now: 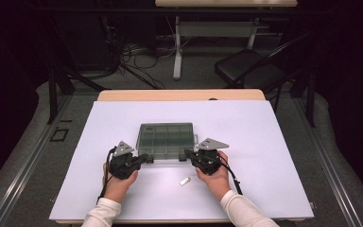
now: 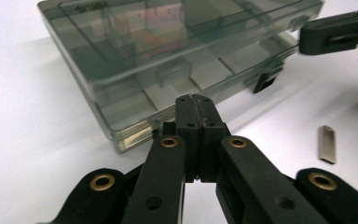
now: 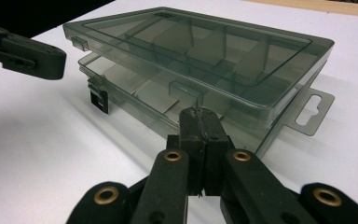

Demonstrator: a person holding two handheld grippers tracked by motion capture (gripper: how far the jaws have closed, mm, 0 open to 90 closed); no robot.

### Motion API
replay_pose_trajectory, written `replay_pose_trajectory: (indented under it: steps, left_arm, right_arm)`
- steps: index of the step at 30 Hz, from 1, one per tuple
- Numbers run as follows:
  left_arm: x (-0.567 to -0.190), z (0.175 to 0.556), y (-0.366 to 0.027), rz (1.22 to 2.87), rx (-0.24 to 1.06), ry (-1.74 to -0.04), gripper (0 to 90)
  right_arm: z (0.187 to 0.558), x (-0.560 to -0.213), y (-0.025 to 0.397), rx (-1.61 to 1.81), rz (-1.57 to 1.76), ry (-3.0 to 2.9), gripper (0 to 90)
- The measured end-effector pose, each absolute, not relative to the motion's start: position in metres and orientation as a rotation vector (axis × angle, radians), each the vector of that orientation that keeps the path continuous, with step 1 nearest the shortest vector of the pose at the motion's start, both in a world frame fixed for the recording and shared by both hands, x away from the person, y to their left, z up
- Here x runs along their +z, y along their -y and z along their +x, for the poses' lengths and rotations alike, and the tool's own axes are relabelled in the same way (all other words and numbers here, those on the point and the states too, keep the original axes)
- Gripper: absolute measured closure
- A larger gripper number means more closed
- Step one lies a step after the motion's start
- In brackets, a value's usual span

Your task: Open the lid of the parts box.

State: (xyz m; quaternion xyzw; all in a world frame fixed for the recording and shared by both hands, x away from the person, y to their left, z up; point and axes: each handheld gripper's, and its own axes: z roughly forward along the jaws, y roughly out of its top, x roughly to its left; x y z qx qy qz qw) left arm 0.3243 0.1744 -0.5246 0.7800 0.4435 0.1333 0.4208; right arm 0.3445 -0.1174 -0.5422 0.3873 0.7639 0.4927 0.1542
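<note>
While both hands press in from the near side, the smoky clear compartment box (image 1: 166, 139) lies flat mid-mat on the white table cover (image 1: 246, 127), long axis left-right, lid cracked slightly open along the near edge, hang tab pointing right. Left gripper (image 1: 145, 158) and right gripper (image 1: 187, 154) sit with jaws closed together, tips at the box's near edge, gripping nothing visible. Small metal piece (image 1: 184, 181) lies just nearby.

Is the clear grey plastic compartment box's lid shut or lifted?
Lifted slightly: on the clear grey plastic compartment box, a gap shows between lid and base along the front edge.
</note>
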Motion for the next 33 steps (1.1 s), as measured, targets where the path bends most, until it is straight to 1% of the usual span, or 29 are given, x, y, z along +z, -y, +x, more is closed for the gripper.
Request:
replay_pose_trajectory:
  steps: [9,16,22,28,33]
  left_arm:
    - [-0.530,0.333,-0.178,1.929,0.408,-1.217,90.0]
    - [-0.526,0.338,-0.182,1.883,0.406,-1.229,90.0]
    - [-0.513,0.345,-0.182,1.876,0.403,-1.211,90.0]
    - [-0.498,0.359,-0.180,1.886,0.410,-1.213,90.0]
    - [-0.489,0.376,-0.175,1.877,0.432,-1.208,90.0]
  right_arm:
    - [0.345,-0.541,0.118,1.423,1.116,-2.187,90.0]
    - [0.345,-0.541,0.120,1.417,1.119,-2.189,89.0]
    - [0.343,-0.538,0.126,1.425,1.135,-2.184,87.7]
    - [0.344,-0.532,0.135,1.449,1.158,-2.175,82.0]
    - [0.349,-0.525,0.140,1.432,1.171,-2.168,71.9]
